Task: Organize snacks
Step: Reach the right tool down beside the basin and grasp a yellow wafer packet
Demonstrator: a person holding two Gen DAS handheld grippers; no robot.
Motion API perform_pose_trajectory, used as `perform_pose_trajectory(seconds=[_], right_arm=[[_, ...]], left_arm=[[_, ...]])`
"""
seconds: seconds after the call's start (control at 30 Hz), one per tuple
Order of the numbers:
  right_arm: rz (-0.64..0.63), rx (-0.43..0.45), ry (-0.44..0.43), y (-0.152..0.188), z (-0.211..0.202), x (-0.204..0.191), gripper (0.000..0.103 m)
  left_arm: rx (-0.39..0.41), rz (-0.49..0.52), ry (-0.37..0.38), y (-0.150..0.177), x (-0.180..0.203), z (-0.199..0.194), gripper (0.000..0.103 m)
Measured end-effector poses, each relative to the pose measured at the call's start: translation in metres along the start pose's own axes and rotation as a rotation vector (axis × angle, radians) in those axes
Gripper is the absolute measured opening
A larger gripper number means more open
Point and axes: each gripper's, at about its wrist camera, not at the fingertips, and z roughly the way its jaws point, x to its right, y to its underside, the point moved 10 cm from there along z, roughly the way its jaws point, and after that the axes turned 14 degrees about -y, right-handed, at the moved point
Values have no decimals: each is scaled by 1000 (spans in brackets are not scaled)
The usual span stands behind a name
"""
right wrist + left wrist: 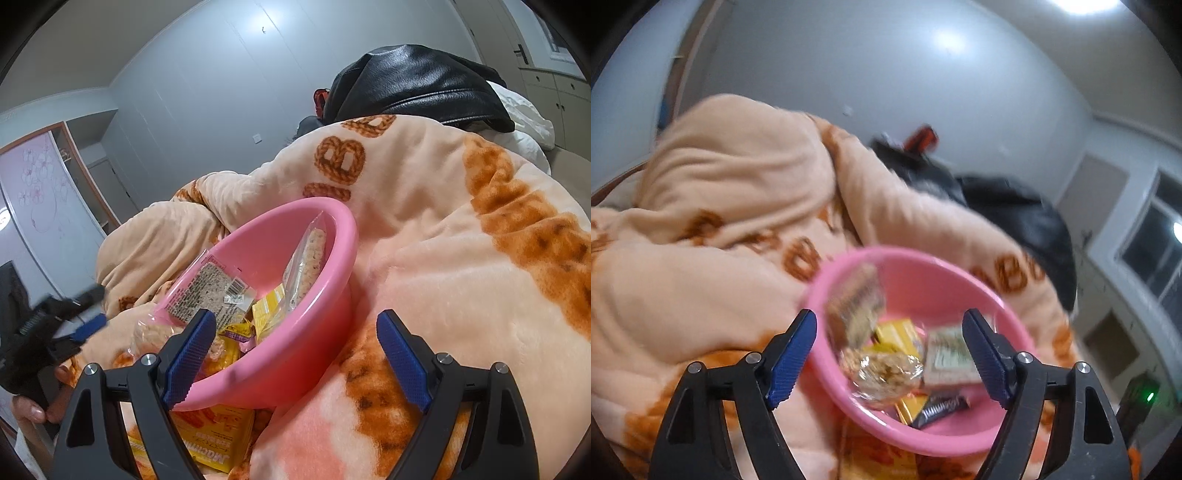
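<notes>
A pink bowl (pixel 942 288) sits tilted on a peach blanket and holds several snack packs. In the left wrist view my left gripper (pixel 890 317) hangs open just above it, with nothing pressed between the blue pads. Below it lie a blurred brown bar (pixel 857 302), a yellow pack (pixel 897 332), a clear-wrapped nut cake (pixel 882 373), a pale pack (pixel 949 358) and a dark bar (pixel 942 408). My right gripper (pixel 295 315) stands open beside the bowl (pixel 295 354), its left finger in front of the rim. A labelled packet (pixel 210 291) and a long rice bar (pixel 310 258) lean inside.
A yellow snack box (pixel 218 439) lies partly under the bowl. The peach blanket (pixel 443 277) is bunched into folds all around. A black leather jacket (pixel 417 81) and white bedding (pixel 524 114) lie behind. My left gripper (pixel 85 314) shows blurred at far left, with a hand (pixel 33 410) below it.
</notes>
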Motion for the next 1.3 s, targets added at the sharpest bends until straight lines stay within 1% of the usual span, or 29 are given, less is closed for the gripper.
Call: perform_pose_trajectory(seconds=[0.07, 0.1, 0.17, 0.2, 0.23, 0.27, 0.3, 0.37, 0.4, 0.43, 0.47, 0.5, 0.53, 0.57, 0.63, 0.67, 0.73, 0.8, 0.83, 0.87, 0.9, 1.0, 1.07, 1.1, 1.13, 1.2, 1.23, 1.27, 1.3], right_arm=[[-30, -7, -14, 1, -1, -8, 88], [-47, -12, -28, 2, -1, -14, 88], [-120, -42, -79, 5, 0, -36, 88], [-167, -66, -83, 8, 2, -48, 88], [-202, -84, -90, 11, 2, -58, 88], [-257, -115, -116, 17, 4, -74, 88], [-316, -149, -153, 26, 5, -92, 88], [-451, -246, -285, 51, 3, -136, 88], [-499, -289, -335, 63, 2, -150, 88], [-582, -355, -390, 83, 2, -170, 88], [-645, -401, -400, 98, 3, -179, 88], [-722, -458, -382, 116, 8, -185, 88], [-762, -500, -359, 128, 15, -185, 88], [-798, -562, -323, 143, 25, -182, 88], [-792, -662, -276, 159, 43, -168, 88], [-735, -699, -270, 160, 52, -159, 88], [-641, -725, -240, 153, 61, -140, 88], [-519, -778, -167, 151, 76, -110, 88], [-478, -808, -143, 154, 80, -100, 88], [-421, -857, -109, 159, 88, -86, 88], [-397, -885, -84, 163, 93, -79, 88], [-421, -918, -42, 168, 102, -76, 88], [-454, -926, -26, 171, 105, -77, 88], [-463, -921, -22, 171, 105, -79, 86], [-468, -910, -20, 170, 105, -79, 74], [-465, -900, -29, 169, 105, -81, 63], [-473, -891, -45, 170, 100, -84, 49], [-502, -871, -61, 169, 97, -91, 46], [-527, -850, -60, 168, 94, -95, 40]], left_arm=[[54, -48, -34, -11, -24, -10, 80], [97, -72, -74, -16, -39, -16, 80], [180, -132, -184, -22, -75, -25, 80], [210, -169, -261, -20, -97, -27, 80], [213, -192, -299, -17, -108, -27, 80], [200, -223, -333, -12, -121, -25, 80], [168, -262, -354, -6, -133, -20, 80], [98, -315, -387, 5, -148, -9, 80], [75, -321, -393, 9, -151, -5, 80], [52, -323, -399, 13, -154, 0, 80], [20, -321, -409, 18, -155, 6, 80], [3, -319, -415, 20, -156, 10, 80], [-8, -317, -417, 22, -158, 12, 80], [-16, -315, -416, 23, -158, 14, 80], [-13, -311, -417, 26, -155, 15, 80], [-9, -306, -416, 26, -153, 14, 80], [-1, -304, -403, 28, -152, 12, 80], [6, -301, -401, 26, -152, 10, 80], [11, -298, -399, 25, -152, 9, 80], [17, -295, -397, 24, -152, 8, 80], [26, -290, -395, 23, -150, 7, 80], [40, -281, -390, 20, -148, 4, 80], [42, -277, -391, 20, -148, 4, 80], [41, -278, -391, 20, -148, 3, 80], [40, -280, -391, 20, -148, 3, 80], [36, -284, -393, 20, -148, 3, 80], [32, -286, -396, 21, -148, 4, 80], [27, -290, -398, 22, -149, 4, 80], [19, -295, -402, 23, -150, 5, 80]])
